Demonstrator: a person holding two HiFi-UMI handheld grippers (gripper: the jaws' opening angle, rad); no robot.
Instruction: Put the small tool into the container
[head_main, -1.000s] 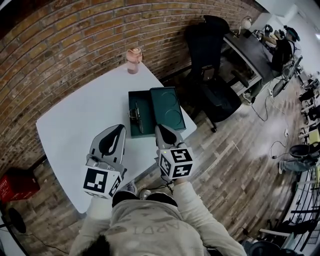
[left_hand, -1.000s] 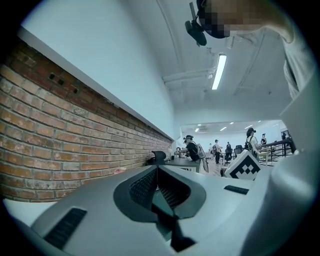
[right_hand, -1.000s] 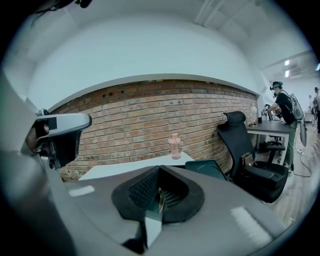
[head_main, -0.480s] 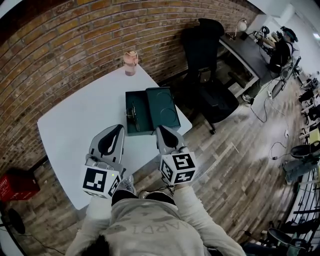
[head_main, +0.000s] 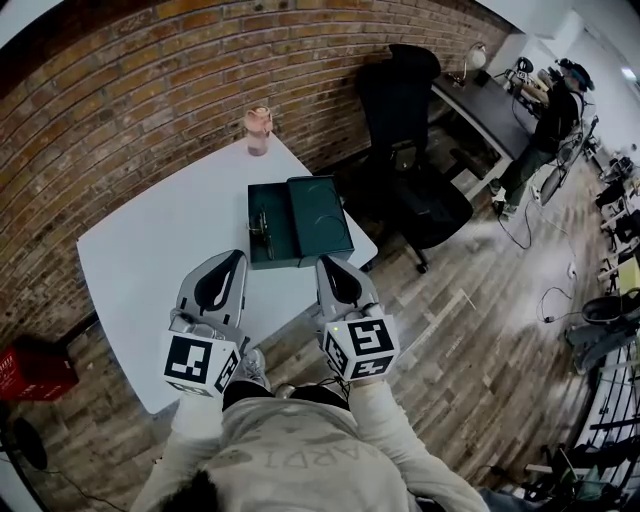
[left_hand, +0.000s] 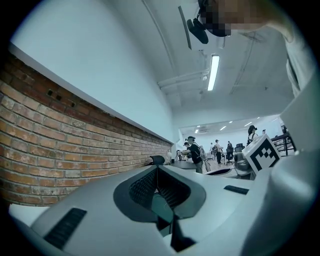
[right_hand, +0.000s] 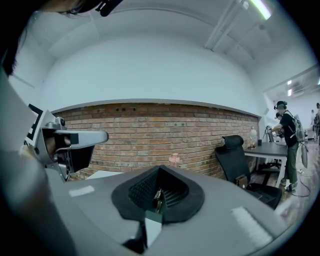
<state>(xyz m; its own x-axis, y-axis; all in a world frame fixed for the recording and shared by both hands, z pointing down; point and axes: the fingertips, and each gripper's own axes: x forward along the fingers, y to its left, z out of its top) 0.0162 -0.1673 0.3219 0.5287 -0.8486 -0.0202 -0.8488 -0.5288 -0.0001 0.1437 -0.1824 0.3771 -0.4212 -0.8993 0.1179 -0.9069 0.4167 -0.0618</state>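
Small tool (head_main: 264, 224) is sitting inside the container (head_main: 283, 238), so that's where we find it: it lies lengthwise in the left half of the open green box, a thin dark metal thing. We can't make out more detail from the head view. The lid (head_main: 322, 215) is flipped open flat to the right, touching the tray half, and we see round shapes pressed into it.

The container rests on the white surface (head_main: 150, 250), close to its right edge. Further back, near the far corner, there's a pink bottle (head_main: 258, 130) standing upright, well apart from the box.

Both tongs are pulled in near our chest. The left tongs (head_main: 238, 254) have their jaws pressed together with nothing between them, and they're over the near part of the surface. The right tongs (head_main: 325, 260) are the same, jaws together and empty, with the tip just short of the container's near side. Through the gap in the pads of the right one we only catch a sliver of green and metal.

Behind it all we've got a brick wall (head_main: 120, 80), a black office chair (head_main: 410, 120) to the right, and a red crate (head_main: 35, 368) on the floor to the left.
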